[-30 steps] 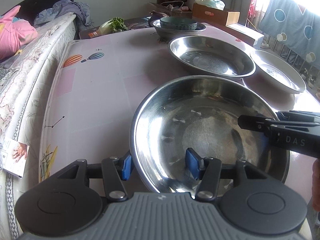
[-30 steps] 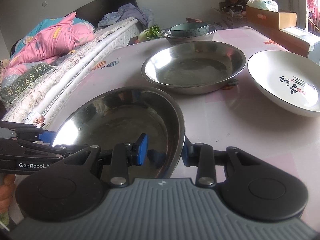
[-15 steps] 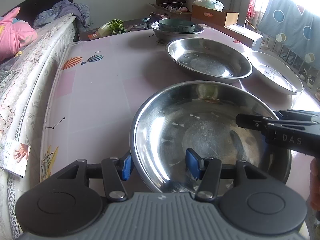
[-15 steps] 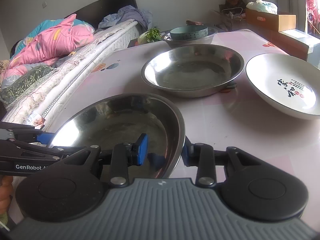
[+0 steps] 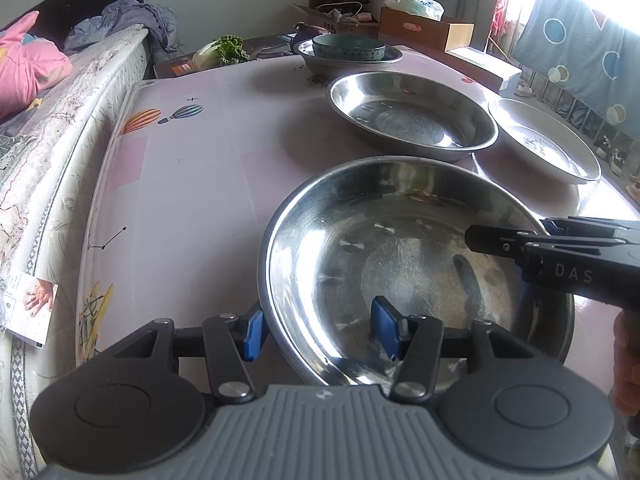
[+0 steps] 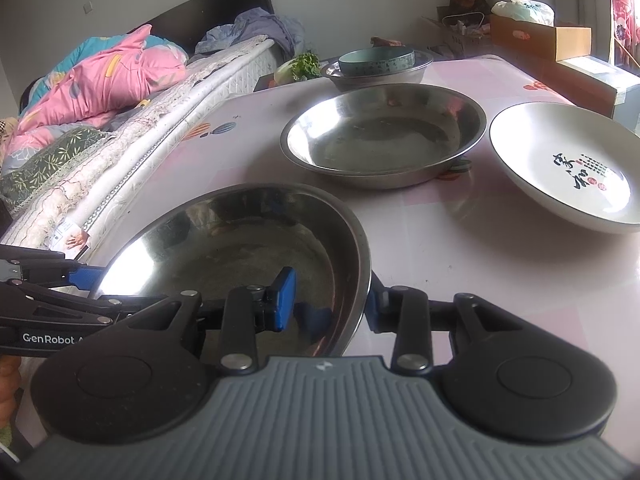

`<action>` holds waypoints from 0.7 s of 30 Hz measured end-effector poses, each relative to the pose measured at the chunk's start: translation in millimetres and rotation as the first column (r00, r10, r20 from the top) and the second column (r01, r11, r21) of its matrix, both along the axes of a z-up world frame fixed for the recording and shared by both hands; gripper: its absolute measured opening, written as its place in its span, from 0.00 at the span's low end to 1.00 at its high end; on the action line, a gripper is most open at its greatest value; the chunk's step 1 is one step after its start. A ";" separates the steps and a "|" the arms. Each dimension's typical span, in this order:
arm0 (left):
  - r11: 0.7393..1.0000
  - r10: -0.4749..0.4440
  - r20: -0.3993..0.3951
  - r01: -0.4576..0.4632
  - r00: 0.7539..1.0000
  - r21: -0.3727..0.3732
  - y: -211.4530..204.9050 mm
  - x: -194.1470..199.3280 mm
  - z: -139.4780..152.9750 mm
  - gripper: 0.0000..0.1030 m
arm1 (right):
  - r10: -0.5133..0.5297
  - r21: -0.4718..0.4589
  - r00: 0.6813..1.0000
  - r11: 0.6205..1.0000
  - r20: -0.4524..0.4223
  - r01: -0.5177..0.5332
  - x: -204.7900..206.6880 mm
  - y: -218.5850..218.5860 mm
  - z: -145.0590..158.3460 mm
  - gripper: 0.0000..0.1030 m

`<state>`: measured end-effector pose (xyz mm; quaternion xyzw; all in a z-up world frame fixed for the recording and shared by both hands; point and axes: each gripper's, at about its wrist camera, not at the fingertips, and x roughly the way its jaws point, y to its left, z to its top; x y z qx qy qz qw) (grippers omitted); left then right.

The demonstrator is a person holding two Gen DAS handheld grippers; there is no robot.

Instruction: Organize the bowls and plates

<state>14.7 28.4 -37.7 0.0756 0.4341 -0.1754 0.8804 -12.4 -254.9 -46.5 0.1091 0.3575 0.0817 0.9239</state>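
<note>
A wide steel plate [image 5: 400, 248] lies nearest on the pink table; it also shows in the right wrist view [image 6: 240, 240]. My left gripper [image 5: 316, 330] straddles its left rim, one blue pad outside and one inside, jaws open. My right gripper [image 6: 330, 300] straddles its right rim the same way, open. A second steel plate [image 5: 412, 114] [image 6: 384, 136] lies beyond. A white plate with red and black characters [image 6: 568, 164] [image 5: 544, 144] lies to its right. A teal bowl [image 5: 348, 48] [image 6: 376, 60] sits in a steel basin [image 5: 384, 63] at the far end.
A bed with pink bedding [image 6: 104, 76] runs along the table's left edge. Cardboard boxes [image 5: 424, 28] and leafy greens [image 5: 224, 48] stand behind the table. A blue curtain [image 5: 580, 48] hangs at the right.
Both grippers have pulled back a little toward me, so the far plates look smaller. Both still straddle the near plate's rim with the same gap.
</note>
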 end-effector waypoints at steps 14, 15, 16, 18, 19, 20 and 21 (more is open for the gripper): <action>0.999 0.000 -0.016 -0.001 1.000 -0.035 6.4 1.0 -1.2 0.55 | 0.003 0.021 1.000 1.000 0.000 -0.003 -1.0 -3.6 -3.0 0.34; 0.999 0.001 -0.017 -0.001 1.000 -0.037 6.6 2.1 -1.2 0.55 | 0.002 0.023 1.000 1.000 0.000 -0.002 -0.7 -3.9 -2.8 0.34; 0.999 0.002 -0.019 -0.003 1.000 -0.038 6.8 3.2 -1.4 0.55 | 0.002 0.024 1.000 1.000 0.000 -0.002 -0.6 -4.1 -2.8 0.34; 0.999 0.005 -0.022 -0.006 1.000 -0.040 7.1 5.2 -1.8 0.56 | -0.001 0.026 1.000 1.000 0.001 0.001 -1.2 -4.4 -2.4 0.34; 0.999 0.006 -0.023 -0.007 1.000 -0.041 7.3 6.2 -2.0 0.57 | -0.003 0.028 1.000 1.000 0.002 0.003 -1.4 -4.7 -2.2 0.34; 0.999 0.007 -0.023 -0.008 1.000 -0.043 7.6 6.8 -2.0 0.58 | -0.005 0.030 1.000 1.000 0.002 0.005 -1.5 -5.2 -2.1 0.34; 0.999 0.008 -0.024 -0.009 1.000 -0.045 7.7 8.0 -2.1 0.59 | -0.008 0.033 1.000 0.999 0.002 0.008 -1.5 -5.7 -2.1 0.34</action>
